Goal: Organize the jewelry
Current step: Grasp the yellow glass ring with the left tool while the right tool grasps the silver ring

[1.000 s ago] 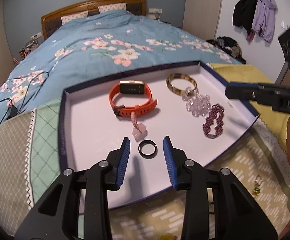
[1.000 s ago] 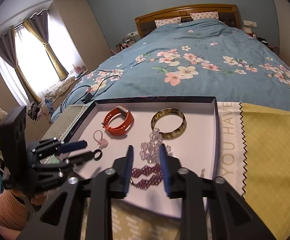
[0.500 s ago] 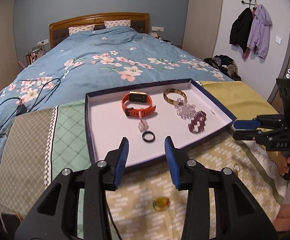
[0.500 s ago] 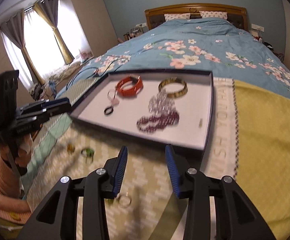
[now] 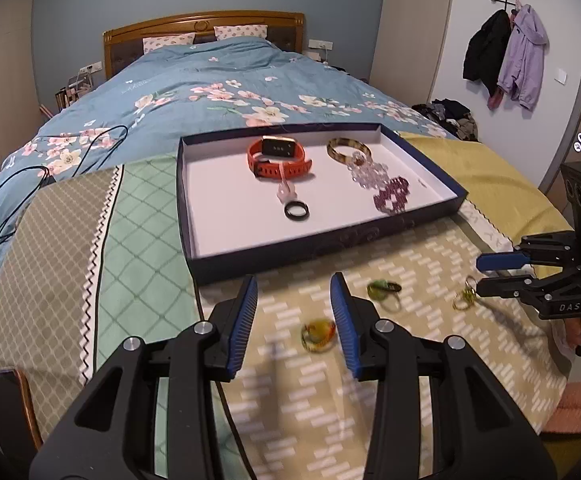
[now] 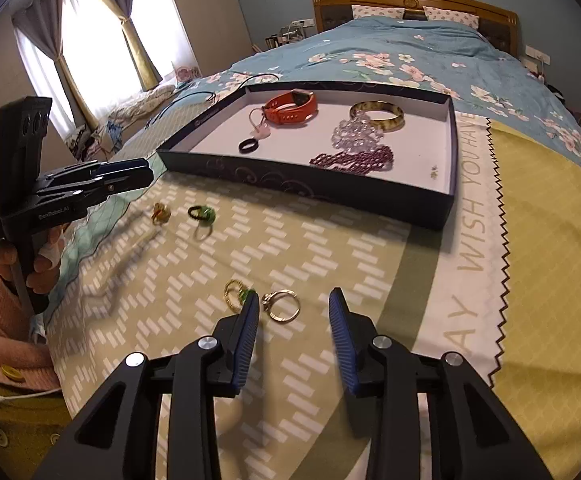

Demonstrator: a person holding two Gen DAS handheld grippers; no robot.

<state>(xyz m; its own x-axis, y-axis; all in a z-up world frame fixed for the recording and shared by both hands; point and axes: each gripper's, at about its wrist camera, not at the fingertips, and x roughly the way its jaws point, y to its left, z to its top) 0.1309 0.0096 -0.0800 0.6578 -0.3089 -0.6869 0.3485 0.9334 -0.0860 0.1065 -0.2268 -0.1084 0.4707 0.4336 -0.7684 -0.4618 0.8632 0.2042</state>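
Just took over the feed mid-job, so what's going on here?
A person is sorting jewelry on a bed with two handheld grippers. The tray already holds an orange smart band, a bangle, beaded bracelets and a black ring. Four rings still lie on the cloth. Both jaws are open and empty: the left gripper hovers by the amber ring, the right gripper over the gold ring.

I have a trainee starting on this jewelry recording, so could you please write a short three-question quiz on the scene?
1. True or false: the black ring lies inside the tray.
2. How many rings lie loose on the cloth in front of the tray?
3. Which ring sits between the right gripper fingers? A) gold ring B) green ring C) amber ring

Key: 1 true. 2 four. 3 A; the jaws stand open around it, not pressing it.
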